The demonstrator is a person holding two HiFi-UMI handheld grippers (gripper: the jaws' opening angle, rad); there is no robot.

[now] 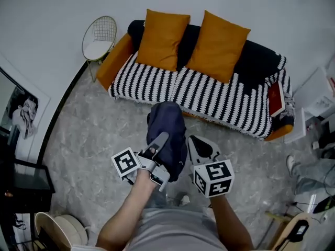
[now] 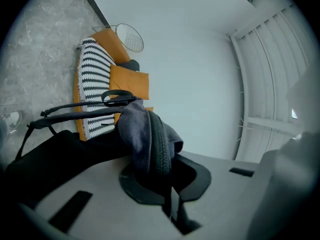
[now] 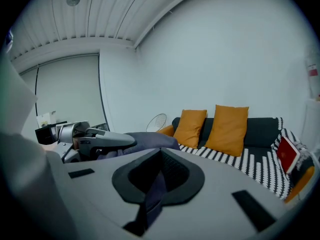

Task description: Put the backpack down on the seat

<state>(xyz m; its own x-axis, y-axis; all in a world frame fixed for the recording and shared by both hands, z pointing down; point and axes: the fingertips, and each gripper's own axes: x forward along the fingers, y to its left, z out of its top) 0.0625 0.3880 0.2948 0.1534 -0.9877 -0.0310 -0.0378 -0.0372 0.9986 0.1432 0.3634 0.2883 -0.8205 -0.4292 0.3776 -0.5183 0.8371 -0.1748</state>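
1. Backpack (image 1: 168, 135): dark navy, hangs mid-frame in head view, over the grey mottled floor (image 1: 78, 140), just short of the sofa's front edge. Not on the seat yet.
2. L gripper (image 1: 159, 143): jaws pinched tight on a fold of the bag's fabric w/ a zip line running through it. Black straps (image 2: 80, 111) trail off to the left in its own view.
3. R gripper (image 1: 196, 144): jaws together too, w/ a thin strip of the bag's blue fabric caught btwn the pads. Both claws carry the load.
4. Target: striped seat (image 1: 157, 82) of the sofa, upper centre of head view. Orange cushions (image 1: 165, 38) lean on the backrest, and a red book (image 1: 276, 99) sits at the seat's right end.
5. Step in hand, my read: carry fwd, then lower. Move both grippers together at the same height so the bag doesn't twist or slip out of the thin R-side pinch.
6. Aim for the open striped patch in front of the cushions, left-centre, and stay clear of the book.
7. Get the bag's bottom over the front edge before lowering, since the dangling straps could snag there.
8. Don't release until the bag's weight rests on the seat. Then open the jaws, prob. R first as its bite looks smaller.
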